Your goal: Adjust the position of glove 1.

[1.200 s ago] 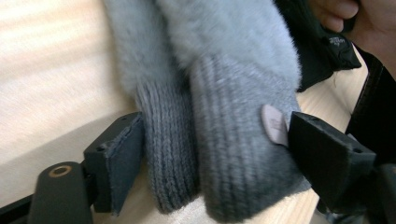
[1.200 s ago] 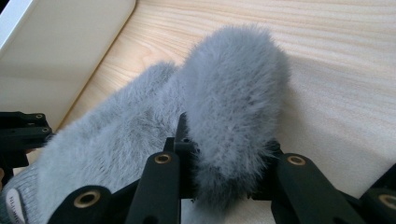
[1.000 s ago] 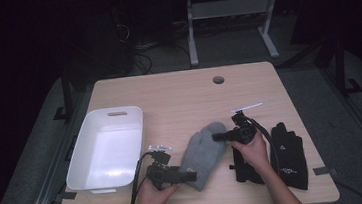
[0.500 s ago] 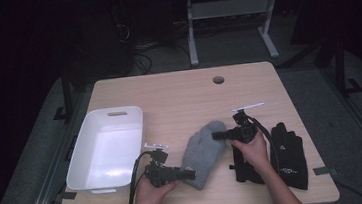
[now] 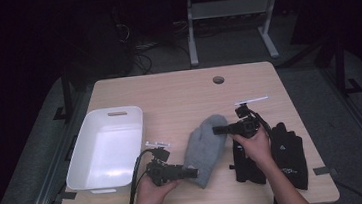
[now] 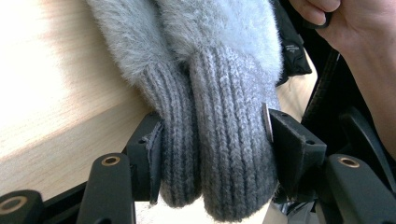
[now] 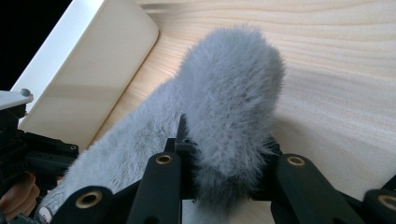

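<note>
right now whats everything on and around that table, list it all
grey mittens: two, stacked, fluffy grey with ribbed cuffs, lying mid-table near the front
black gloves: a pair, black, by the right front edge of the table
white bin: one, white, on the table's left side
table: one, light wood, with a round hole near the far edge
desk frame: one, pale grey legs, on the floor behind the table
left hand-held gripper: one, black, jaws just closed onto the mitten cuffs
right hand-held gripper: one, black, clamped on the fluffy mitten tip
</note>
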A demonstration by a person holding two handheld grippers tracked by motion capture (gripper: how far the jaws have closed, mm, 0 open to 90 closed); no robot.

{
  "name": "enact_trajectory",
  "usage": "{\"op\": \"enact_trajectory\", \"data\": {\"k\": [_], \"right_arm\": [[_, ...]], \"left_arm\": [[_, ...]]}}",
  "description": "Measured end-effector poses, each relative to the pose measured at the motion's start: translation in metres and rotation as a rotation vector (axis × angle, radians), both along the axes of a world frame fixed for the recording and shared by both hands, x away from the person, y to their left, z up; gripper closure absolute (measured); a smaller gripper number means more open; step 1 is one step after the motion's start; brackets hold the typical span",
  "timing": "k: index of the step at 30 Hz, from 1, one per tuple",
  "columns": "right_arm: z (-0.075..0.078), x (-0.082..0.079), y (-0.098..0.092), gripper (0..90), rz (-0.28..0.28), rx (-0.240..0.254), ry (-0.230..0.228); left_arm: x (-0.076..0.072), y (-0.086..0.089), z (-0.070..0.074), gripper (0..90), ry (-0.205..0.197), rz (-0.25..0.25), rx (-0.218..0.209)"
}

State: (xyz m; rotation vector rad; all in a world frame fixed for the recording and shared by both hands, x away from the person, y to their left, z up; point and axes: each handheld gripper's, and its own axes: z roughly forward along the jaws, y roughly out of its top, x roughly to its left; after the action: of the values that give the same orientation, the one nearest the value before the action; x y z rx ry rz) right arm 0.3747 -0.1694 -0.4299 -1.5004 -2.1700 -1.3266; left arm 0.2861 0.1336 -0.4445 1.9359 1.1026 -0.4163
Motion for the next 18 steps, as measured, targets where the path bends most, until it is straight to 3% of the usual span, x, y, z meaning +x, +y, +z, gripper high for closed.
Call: {"op": "enact_trajectory", "data": {"k": [18], "right_arm": [[0.04, 0.003, 0.004, 71.0, 0.0, 0.052, -0.029]], "left_arm": [[-0.002, 0.003, 0.03, 42.1, -0.092, -0.002, 0.003]]}}
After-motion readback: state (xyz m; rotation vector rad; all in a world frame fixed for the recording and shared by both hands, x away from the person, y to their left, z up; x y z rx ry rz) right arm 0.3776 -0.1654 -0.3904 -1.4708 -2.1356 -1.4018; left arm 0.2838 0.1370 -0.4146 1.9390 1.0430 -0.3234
